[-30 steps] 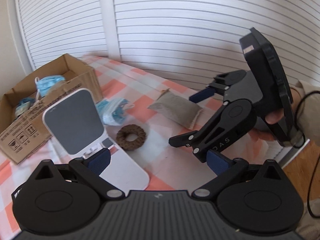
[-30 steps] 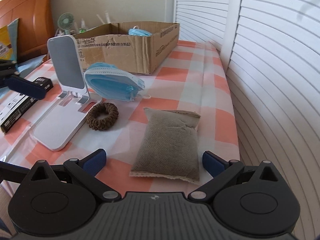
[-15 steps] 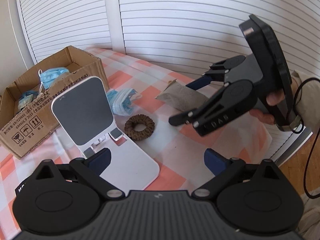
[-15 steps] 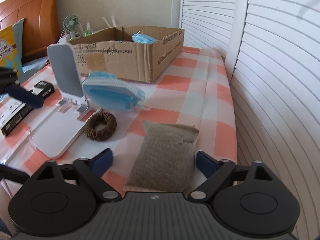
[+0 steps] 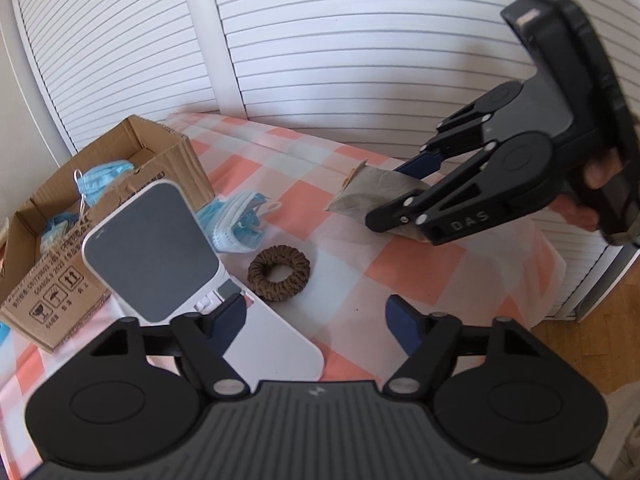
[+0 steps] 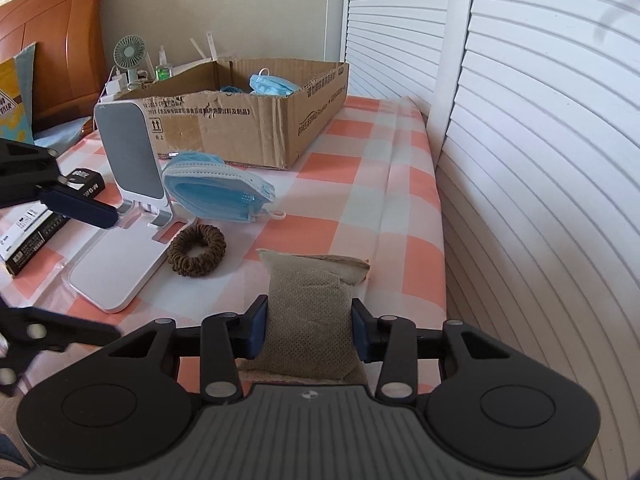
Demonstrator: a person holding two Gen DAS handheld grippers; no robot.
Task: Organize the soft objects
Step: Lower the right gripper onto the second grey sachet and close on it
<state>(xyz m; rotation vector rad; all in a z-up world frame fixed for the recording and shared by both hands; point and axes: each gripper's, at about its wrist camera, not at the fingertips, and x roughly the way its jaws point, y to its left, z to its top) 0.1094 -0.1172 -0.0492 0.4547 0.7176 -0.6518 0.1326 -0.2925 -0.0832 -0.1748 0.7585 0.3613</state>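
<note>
**Mia:** What is the biggest thing here?

**Ben:** The table (image 6: 400, 184) with the pink and white cloth. Then the cardboard box (image 6: 256, 120), far in front of the right gripper (image 6: 307, 330) and a bit to its left. It has blue masks inside.

**Mia:** What is the right gripper doing?

**Ben:** Its two blue pads are pressed on the sides of the grey pouch (image 6: 310, 316). It is pinching the pouch near its back end. The front end seems to rest on the cloth.

**Mia:** Could that go wrong?

**Ben:** I think so. The pouch is soft and looks heavy. If it goes up, the front part may hang down and slide out of the pads. Then it drops on the table, or off the edge by the white shutters (image 6: 540, 200).

**Mia:** And on the way to the box?

**Ben:** A sagging pouch could bump the box wall if it is carried too low.

**Mia:** What else is in the way?

**Ben:** The white phone stand (image 6: 128, 208), ahead and to the left. Then the loose blue mask (image 6: 218, 192), then the brown hair tie (image 6: 197, 250). A low swing could drag them.

**Mia:** And the left gripper (image 5: 316, 320)?

**Ben:** Its fingers are spread wide and hold nothing. The stand is right by its left finger, so it could knock it.
</note>
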